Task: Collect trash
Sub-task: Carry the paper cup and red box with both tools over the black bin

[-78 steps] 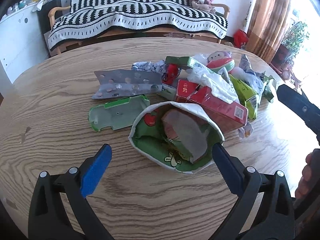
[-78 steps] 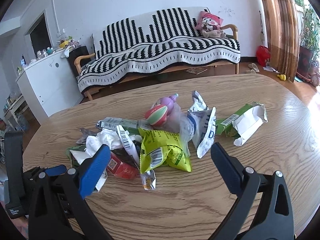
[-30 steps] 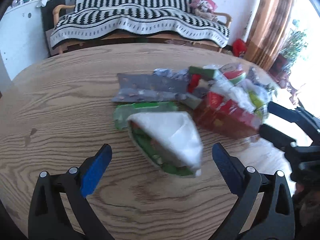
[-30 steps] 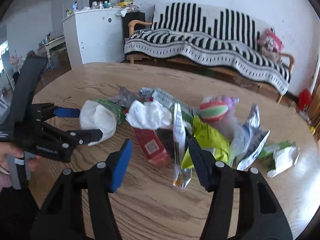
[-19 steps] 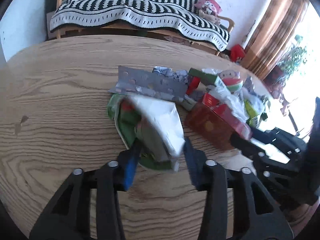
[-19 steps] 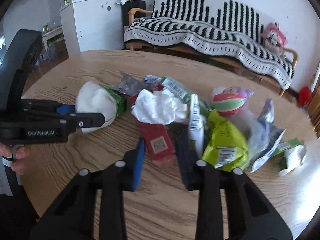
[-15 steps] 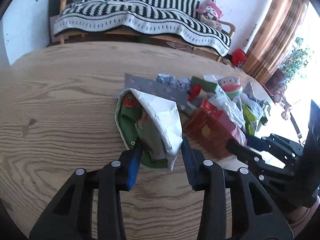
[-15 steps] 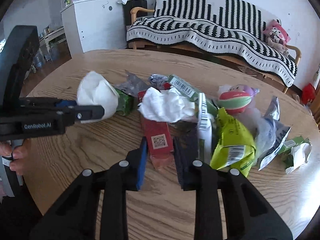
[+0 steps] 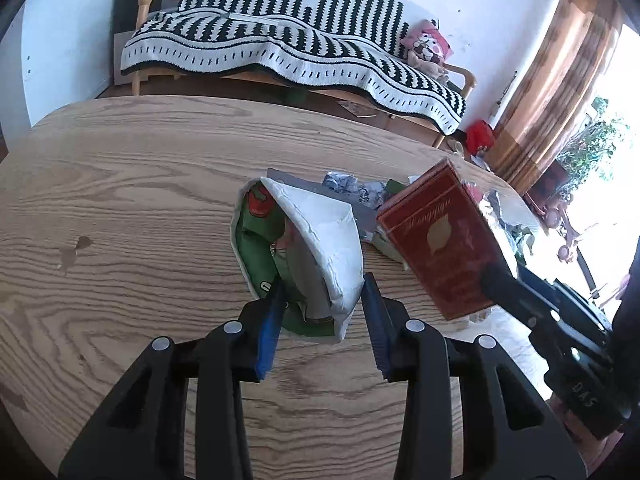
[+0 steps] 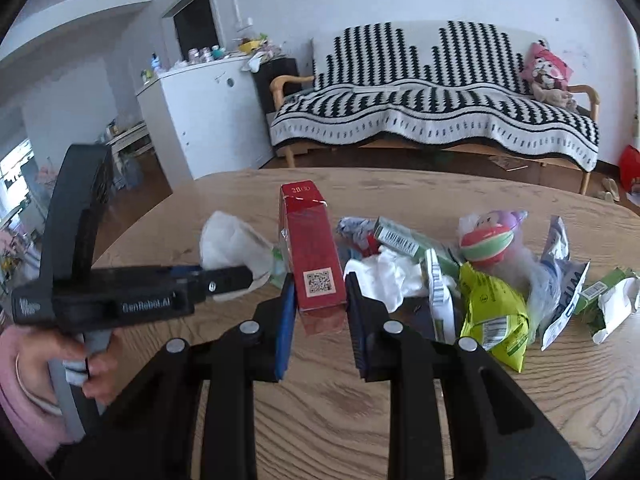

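Trash lies heaped at the middle of the round wooden table (image 10: 500, 408), and you hold two pieces of it. Your right gripper (image 10: 320, 312) clamps the near end of the red carton (image 10: 314, 260), raised upright. Your left gripper (image 9: 322, 312) pinches the green-and-white paper bag (image 9: 304, 240), just left of the carton. Farther right lie a yellow-green packet (image 10: 494, 316) and a red-and-green ball (image 10: 486, 242).

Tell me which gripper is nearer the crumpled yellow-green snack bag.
Right. The right gripper, clamping the red box, sits beside the yellow-green snack bag; the left gripper is farther off.
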Available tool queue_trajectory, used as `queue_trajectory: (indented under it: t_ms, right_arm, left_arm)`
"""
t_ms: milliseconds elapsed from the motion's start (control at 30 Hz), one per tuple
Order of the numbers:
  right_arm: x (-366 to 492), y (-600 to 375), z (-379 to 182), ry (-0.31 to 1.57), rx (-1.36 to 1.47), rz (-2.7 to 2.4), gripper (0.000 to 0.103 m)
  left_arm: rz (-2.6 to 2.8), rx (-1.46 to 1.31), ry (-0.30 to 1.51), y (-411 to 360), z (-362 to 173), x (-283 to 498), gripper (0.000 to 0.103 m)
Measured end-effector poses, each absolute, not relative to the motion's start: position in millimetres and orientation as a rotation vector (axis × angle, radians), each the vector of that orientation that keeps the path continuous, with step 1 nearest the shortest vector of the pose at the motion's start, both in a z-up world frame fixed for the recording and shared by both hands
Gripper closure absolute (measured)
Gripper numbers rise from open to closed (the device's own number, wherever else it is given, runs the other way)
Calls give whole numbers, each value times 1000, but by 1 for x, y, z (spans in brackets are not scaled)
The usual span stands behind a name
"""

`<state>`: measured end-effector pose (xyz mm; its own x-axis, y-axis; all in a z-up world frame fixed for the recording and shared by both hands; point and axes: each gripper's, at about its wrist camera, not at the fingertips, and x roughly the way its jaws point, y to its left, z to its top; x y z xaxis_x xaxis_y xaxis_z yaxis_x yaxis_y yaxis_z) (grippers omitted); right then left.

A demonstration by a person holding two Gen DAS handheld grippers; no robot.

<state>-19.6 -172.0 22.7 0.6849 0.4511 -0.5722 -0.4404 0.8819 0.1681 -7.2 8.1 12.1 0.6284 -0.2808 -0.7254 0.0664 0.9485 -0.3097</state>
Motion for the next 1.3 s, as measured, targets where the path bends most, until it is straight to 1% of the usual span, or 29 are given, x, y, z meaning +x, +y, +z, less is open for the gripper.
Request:
queue_trajectory:
  t_ms: [100,1033,1100,1233,1300]
  right_arm:
    - [-14,-168,20,681,20,489,78]
    - [-11,-180,16,730,84,464,78]
    - [-10,-181,21,718,99,458,78]
    - [-34,-210,50,571,181,405,78]
    - [-51,-235,64,527,212,330,78]
  left_arm:
    - [-208,-259,880,6,10,-6,65]
    - [-238,-237,898,-1,6,-4,64]
    - [-246,-250,890,-2,10,-5,64]
    - [-240,-252,854,-12,24,-10,64]
    - [-263,-270,833,-25,39,-23,64]
